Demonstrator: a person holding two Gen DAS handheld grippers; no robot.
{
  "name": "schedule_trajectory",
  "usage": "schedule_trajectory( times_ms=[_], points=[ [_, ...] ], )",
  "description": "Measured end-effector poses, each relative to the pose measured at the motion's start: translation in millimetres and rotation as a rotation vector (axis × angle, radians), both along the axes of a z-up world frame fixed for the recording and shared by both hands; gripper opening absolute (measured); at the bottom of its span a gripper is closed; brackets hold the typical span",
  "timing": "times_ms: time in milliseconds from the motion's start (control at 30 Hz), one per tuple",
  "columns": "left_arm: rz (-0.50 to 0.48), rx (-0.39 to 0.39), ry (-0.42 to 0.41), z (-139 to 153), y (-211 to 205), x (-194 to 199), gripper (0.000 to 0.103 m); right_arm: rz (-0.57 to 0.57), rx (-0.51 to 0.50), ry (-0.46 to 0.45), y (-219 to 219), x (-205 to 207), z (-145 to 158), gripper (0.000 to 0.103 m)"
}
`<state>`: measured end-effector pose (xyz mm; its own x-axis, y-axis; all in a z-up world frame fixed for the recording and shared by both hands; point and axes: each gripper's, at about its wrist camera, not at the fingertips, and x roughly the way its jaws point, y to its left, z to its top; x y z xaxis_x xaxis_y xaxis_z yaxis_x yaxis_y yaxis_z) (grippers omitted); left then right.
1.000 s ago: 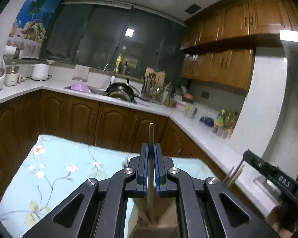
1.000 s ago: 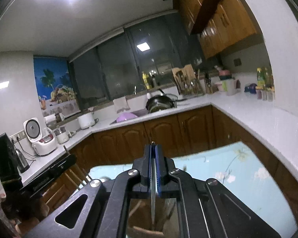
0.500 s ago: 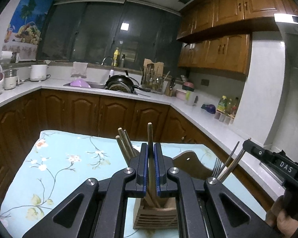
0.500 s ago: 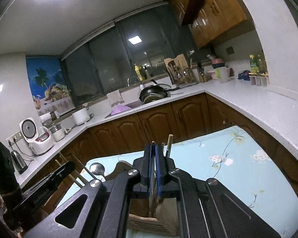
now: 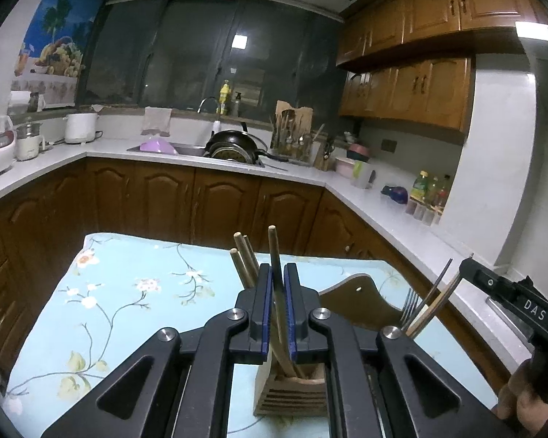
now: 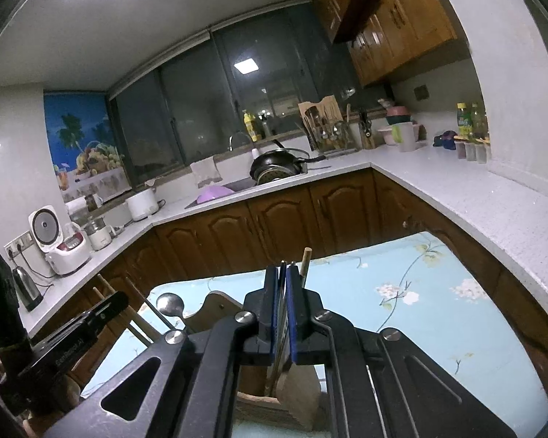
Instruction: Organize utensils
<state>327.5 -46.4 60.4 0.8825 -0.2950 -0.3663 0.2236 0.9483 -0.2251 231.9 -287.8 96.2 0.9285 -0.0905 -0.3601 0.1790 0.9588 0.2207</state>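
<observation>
Left wrist only: fork (image 5: pixel 408 304).

Left wrist view: wooden holder (image 5: pixel 292 394) base mostly hidden behind left tongs (image 5: pixel 278 306); lower end of the chopstick (image 5: pixel 276 273) between the pads lost inside it. Right tongs (image 5: pixel 507 299) cut off by right edge, tips not visible; hand (image 5: pixel 526 394) cropped at the corner. Right wrist view: holder (image 6: pixel 274 405) covered by right tongs (image 6: pixel 282 310), thin metal utensil (image 6: pixel 282 292) between pads too slim to identify. Far table bottles (image 5: pixel 429 189) too small to read.
</observation>
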Motion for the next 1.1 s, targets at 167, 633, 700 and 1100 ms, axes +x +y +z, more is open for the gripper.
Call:
schedule_trajectory(
  times_ms=[167,633,700,1100],
  points=[
    [-0.003,-0.017,0.011,9.7,2.4,-12.5,0.007,0.007,0.026,-0.003,-2.1,-9.9,2.6,0.014],
    [0.137,-0.055,0.009,2.3,37.8,-121.4,0.100,-0.018,0.095,-0.075,-5.2,-85.9,0.9,0.094],
    [0.147,-0.064,0.026,-1.2,41.6,-138.2,0.100,-0.008,0.112,-0.060,-3.4,-96.2,-3.5,0.095],
    [0.194,-0.055,0.052,14.5,66.0,-210.0,0.102,0.022,0.085,-0.057,23.5,-161.0,-10.8,0.097]
  ],
)
